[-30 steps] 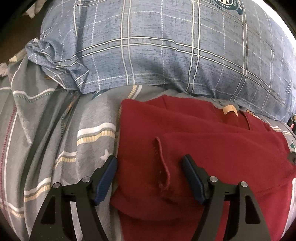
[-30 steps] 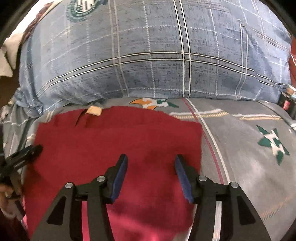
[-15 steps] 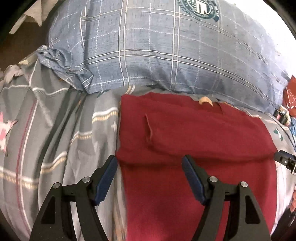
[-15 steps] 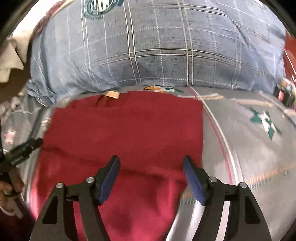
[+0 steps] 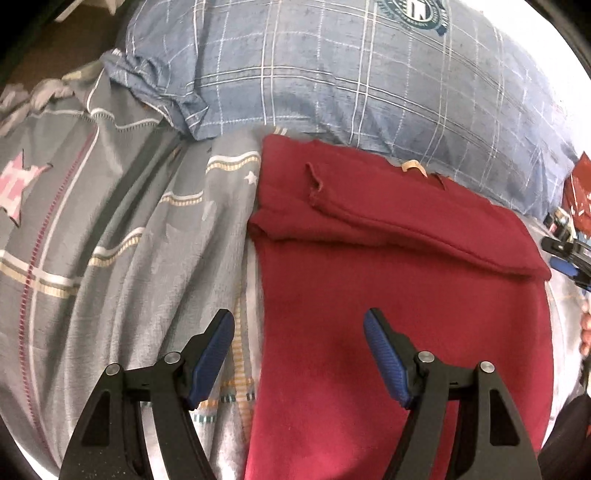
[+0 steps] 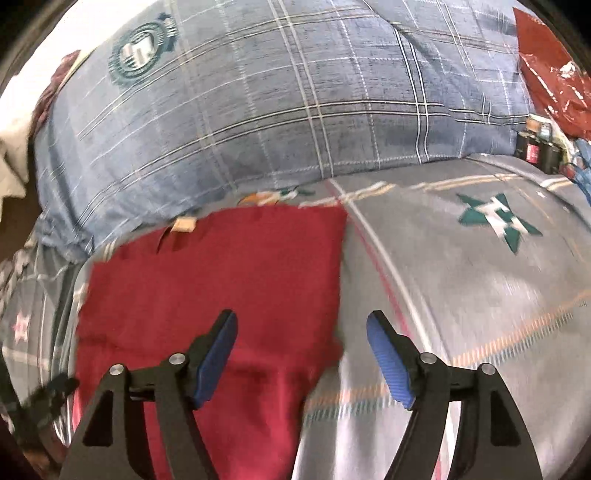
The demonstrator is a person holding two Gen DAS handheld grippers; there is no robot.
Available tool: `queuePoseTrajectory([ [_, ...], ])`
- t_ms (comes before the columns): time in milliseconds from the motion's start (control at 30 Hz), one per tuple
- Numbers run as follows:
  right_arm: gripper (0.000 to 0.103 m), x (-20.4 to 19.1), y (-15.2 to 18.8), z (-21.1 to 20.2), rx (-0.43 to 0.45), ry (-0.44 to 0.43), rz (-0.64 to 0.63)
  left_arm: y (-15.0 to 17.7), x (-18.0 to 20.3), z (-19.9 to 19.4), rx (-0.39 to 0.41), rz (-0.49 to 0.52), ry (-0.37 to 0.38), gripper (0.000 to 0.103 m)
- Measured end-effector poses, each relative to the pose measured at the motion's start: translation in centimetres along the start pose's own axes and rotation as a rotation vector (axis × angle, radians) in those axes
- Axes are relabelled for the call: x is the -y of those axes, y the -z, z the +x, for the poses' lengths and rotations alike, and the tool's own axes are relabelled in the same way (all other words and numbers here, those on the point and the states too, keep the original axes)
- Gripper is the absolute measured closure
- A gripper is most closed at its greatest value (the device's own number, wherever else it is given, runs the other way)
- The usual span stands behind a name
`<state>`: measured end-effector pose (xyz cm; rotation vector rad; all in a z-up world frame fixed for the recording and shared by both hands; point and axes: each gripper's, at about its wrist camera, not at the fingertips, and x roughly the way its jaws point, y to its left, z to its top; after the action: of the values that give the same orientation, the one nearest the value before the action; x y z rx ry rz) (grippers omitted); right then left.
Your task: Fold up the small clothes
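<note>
Ahead of both claws, on the bed, lies the dark red garment (image 5: 388,295), spread flat on the grey bedsheet (image 5: 122,229) with its far part folded over itself, a sleeve lying across that fold. A small tan neck tag (image 5: 413,168) sits at its far edge; any writing on it is too small to read.

From the left wrist view, the left claw (image 5: 299,354) stands wide open with nothing between its blue pads (image 5: 210,362); its left finger is over the bedsheet and its right finger over the red cloth, so the garment's left edge runs between them. I cannot tell whether the pads touch the fabric.

From the right wrist view, which is blurred, the right claw (image 6: 301,356) is likewise spread wide and holds nothing, straddling the garment's right edge.

Beyond the garment, touching its far edge, a blue plaid pillow (image 5: 332,74) carries a round dark green crest (image 5: 413,14); its lettering is not legible. The bedsheet shows star prints: green ahead-right of the right claw, pink far left of the left claw. A crinkled red bag (image 6: 550,70) lies far right, writing unreadable.
</note>
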<state>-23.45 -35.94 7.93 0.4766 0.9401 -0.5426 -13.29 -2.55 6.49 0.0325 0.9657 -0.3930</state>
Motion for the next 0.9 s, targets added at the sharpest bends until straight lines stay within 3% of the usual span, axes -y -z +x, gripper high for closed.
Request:
queuePoseTrajectory([
  [167,0.029,0.9,-2.4,4.5,-0.049,-0.042,-0.012,-0.3,0.2,2.0,-0.018,0.008,-0.008,0.031],
  [200,0.036,1.0,-2.4,5.1,-0.053,-0.054,-0.017,-0.3,0.3,2.4,-0.023,0.013,-0.01,0.031],
  [233,0.068,1.0,-2.5,5.9,-0.066,-0.058,-0.025,-0.4,0.4,2.7,-0.02,0.019,-0.014,0.031],
  [333,0.09,0.1,-2.8,6.0,-0.019,-0.019,-0.089,-0.7,0.8,3.2,-0.007,0.041,-0.015,0.031],
  [367,0.091,-0.4,-3.0,5.5,0.007,0.004,-0.13,-0.8,0.8,3.3,-0.005,0.039,-0.013,0.031],
  [467,0.094,-1.3,-3.5,4.6,0.089,0.098,-0.218,-0.8,0.9,3.6,0.001,0.041,-0.015,0.031],
  [533,0.096,-0.9,-3.5,6.1,0.058,0.185,-0.235,-0.8,0.9,3.7,0.002,0.048,-0.016,0.031],
  [567,0.096,-0.4,-3.2,7.0,0.035,0.187,-0.229,-0.7,0.8,3.6,0.002,0.052,-0.014,0.031],
  [700,0.084,1.0,-3.4,5.0,0.045,0.092,-0.117,-0.3,0.5,2.8,-0.004,0.048,-0.013,0.031],
  [767,0.056,1.4,-3.1,2.9,0.035,0.028,-0.064,-0.1,0.4,2.0,0.001,0.045,-0.008,0.031],
  [833,0.051,0.3,-1.9,0.6,0.038,-0.021,-0.093,0.1,0.3,1.1,0.007,0.044,-0.003,0.031],
  [900,0.052,-1.5,-0.1,-0.9,0.032,-0.011,-0.175,0.4,0.3,0.2,0.013,0.042,0.003,0.031],
])
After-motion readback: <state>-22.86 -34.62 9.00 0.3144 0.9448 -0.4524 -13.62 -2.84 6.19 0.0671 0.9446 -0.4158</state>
